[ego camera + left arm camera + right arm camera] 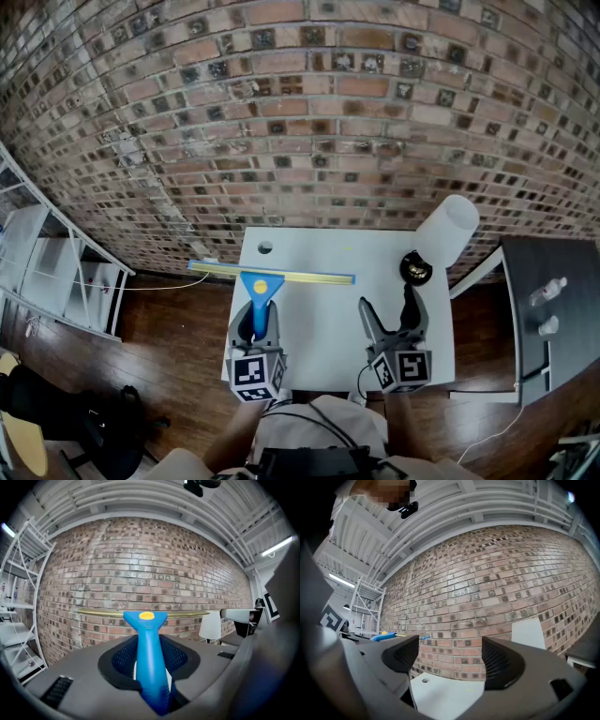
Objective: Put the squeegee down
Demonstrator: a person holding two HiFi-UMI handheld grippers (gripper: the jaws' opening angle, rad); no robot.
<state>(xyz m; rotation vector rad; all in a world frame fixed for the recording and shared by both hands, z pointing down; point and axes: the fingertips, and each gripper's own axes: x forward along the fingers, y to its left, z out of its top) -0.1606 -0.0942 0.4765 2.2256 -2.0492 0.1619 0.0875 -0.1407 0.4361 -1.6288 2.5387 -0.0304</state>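
Observation:
The squeegee has a blue handle and a long yellow blade bar. It is held above the white table, blade towards the brick wall. My left gripper is shut on the blue handle, which runs up between its black pads in the left gripper view, with the blade level across the far end. My right gripper hovers over the table's right half, open, with nothing between its fingers. The squeegee's handle shows at the left of the right gripper view.
A white lamp shade with a black base stands at the table's back right corner. A small hole marks the table's back left. A white metal shelf rack stands to the left, a dark side table with small bottles to the right.

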